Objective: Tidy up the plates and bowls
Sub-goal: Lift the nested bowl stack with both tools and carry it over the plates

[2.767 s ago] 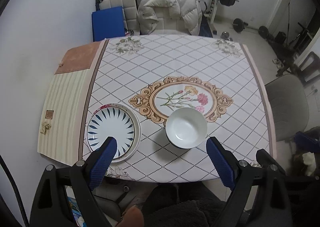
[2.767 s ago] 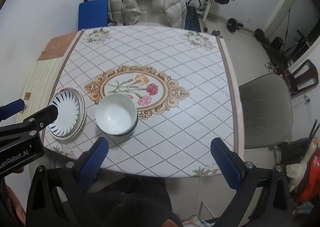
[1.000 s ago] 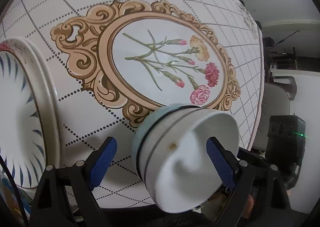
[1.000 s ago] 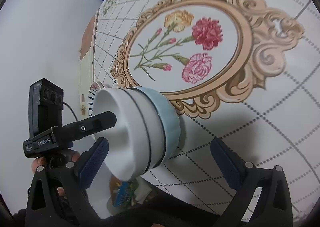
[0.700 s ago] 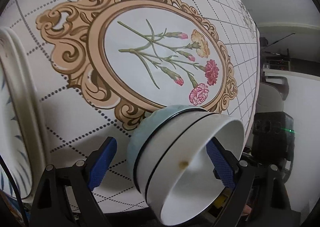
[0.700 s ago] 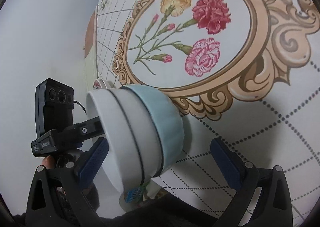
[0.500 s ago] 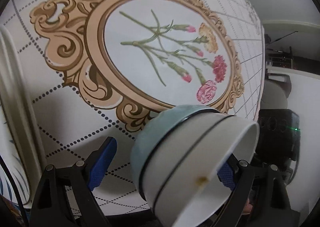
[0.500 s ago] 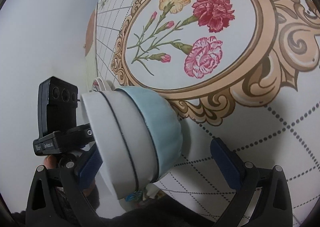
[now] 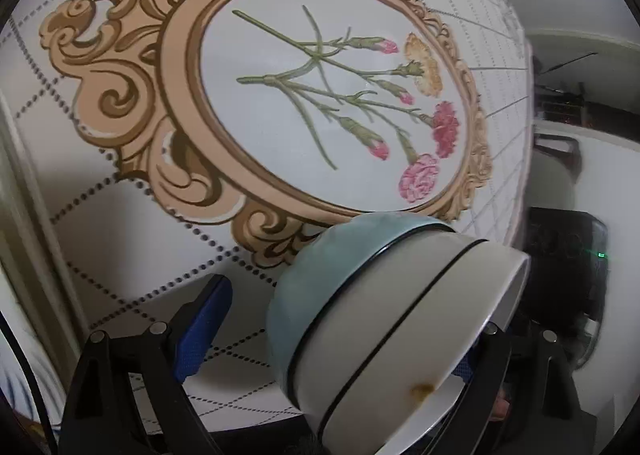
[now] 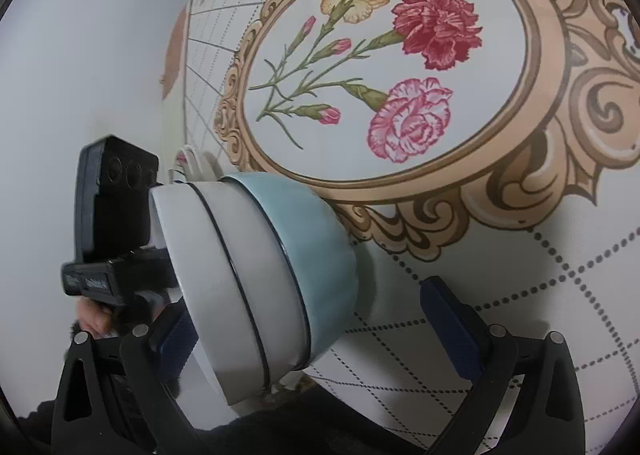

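Though both tools gape, left tool [image 9: 332, 339] and right tool [image 10: 312, 319] straddle bowls [image 9: 384, 319], gripping nothing; tabletop [image 9: 132, 223] beneath.

The stacked bowls [image 9: 384, 319] run pale blue at the bottom, then white with thin black rim lines; the tablecloth [image 10: 520, 295] beside them is white with dotted grey diamonds; beyond the bowls, a tan scrolled medallion [image 10: 552, 67] frames pink, red and yellow carnations.
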`<state>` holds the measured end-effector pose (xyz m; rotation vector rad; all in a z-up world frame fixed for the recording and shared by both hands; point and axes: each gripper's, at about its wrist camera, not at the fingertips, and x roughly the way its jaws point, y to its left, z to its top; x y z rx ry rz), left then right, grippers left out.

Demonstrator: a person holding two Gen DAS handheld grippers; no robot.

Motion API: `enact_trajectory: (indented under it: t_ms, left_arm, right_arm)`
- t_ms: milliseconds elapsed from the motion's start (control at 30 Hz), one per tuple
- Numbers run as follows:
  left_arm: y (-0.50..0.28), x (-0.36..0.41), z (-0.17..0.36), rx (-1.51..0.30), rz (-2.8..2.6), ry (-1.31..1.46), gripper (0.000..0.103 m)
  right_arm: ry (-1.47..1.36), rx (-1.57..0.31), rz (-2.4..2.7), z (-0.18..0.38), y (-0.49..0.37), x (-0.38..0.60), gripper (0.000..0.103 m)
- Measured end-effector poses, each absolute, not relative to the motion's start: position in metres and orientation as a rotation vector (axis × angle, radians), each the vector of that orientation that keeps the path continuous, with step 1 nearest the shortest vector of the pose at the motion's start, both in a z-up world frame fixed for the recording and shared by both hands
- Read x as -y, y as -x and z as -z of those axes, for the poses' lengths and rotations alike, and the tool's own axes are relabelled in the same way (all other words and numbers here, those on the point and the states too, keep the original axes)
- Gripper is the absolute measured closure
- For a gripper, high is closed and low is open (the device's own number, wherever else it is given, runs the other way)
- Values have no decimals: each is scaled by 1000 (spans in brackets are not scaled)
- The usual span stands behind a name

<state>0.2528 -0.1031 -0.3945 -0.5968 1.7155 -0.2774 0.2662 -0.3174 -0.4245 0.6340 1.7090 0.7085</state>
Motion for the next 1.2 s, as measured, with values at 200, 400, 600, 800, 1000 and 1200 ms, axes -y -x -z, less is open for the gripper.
enact_trajectory:
  t_ms: [200, 400, 600, 800, 1000, 1200]
  left_arm:
    - [-250, 116, 370, -1657, 252, 431, 25]
    - [-252, 107, 373, -1639, 289, 538, 44]
    - [-249, 102, 380, -1607, 333, 603, 42]
    - [-245, 102, 378, -1600, 320, 612, 42]
    - [-243, 105, 377, -1609, 287, 617, 41]
    - [-244, 108, 375, -1600, 276, 596, 41]
  right_arm:
    - [-462, -1724, -585, 411, -266, 305, 12]
    - [-493, -1730, -593, 414, -271, 293, 25]
    - [-561, -1726, -694, 426, -267, 274, 39]
    - [-591, -1697, -721, 430, -264, 275, 39]
    - [-585, -1704, -739, 430, -267, 278, 39]
    - [-579, -1677, -754, 425, -267, 282, 39]
